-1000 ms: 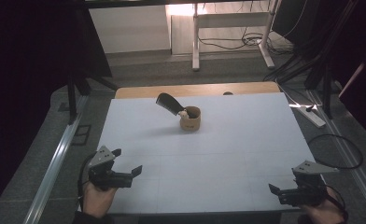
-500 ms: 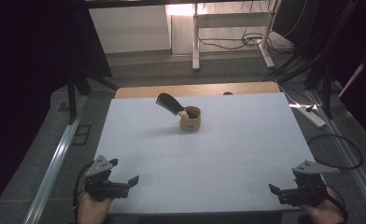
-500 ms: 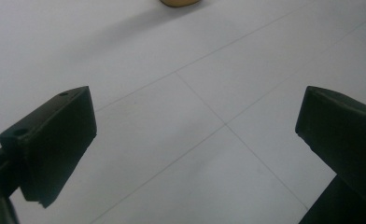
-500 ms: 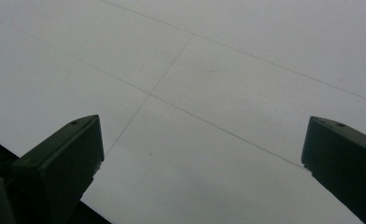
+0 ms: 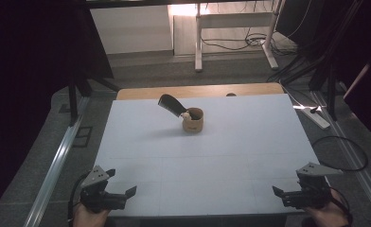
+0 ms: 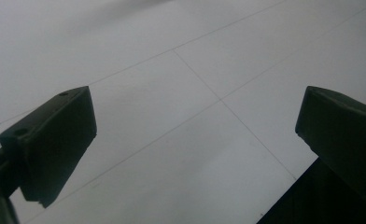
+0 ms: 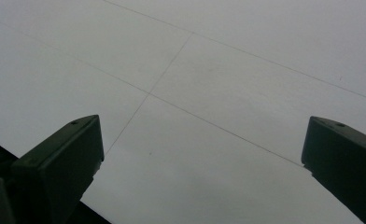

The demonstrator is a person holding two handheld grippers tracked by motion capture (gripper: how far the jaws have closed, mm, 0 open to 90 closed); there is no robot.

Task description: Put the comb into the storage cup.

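Note:
A small tan cup [image 5: 193, 120] stands on the white table [image 5: 221, 156] toward its far middle. A black tool [image 5: 171, 104] leans out of the cup to the left, with a pale bit at the cup's rim. My left gripper [image 5: 121, 187] is at the table's near left corner, open, with nothing between its jaws [image 6: 195, 135]. My right gripper [image 5: 287, 191] sits open at the near right corner, also empty [image 7: 202, 149]. Both are far from the cup.
A wooden strip [image 5: 198, 91] runs along the table's far edge. A white power strip [image 5: 316, 118] lies on the floor to the right, near a looped black cable [image 5: 340, 151]. A metal rail [image 5: 56, 165] runs along the left side.
My left gripper has drawn back toward the table's near edge and a little to the right. The right gripper and the cup have stayed put.

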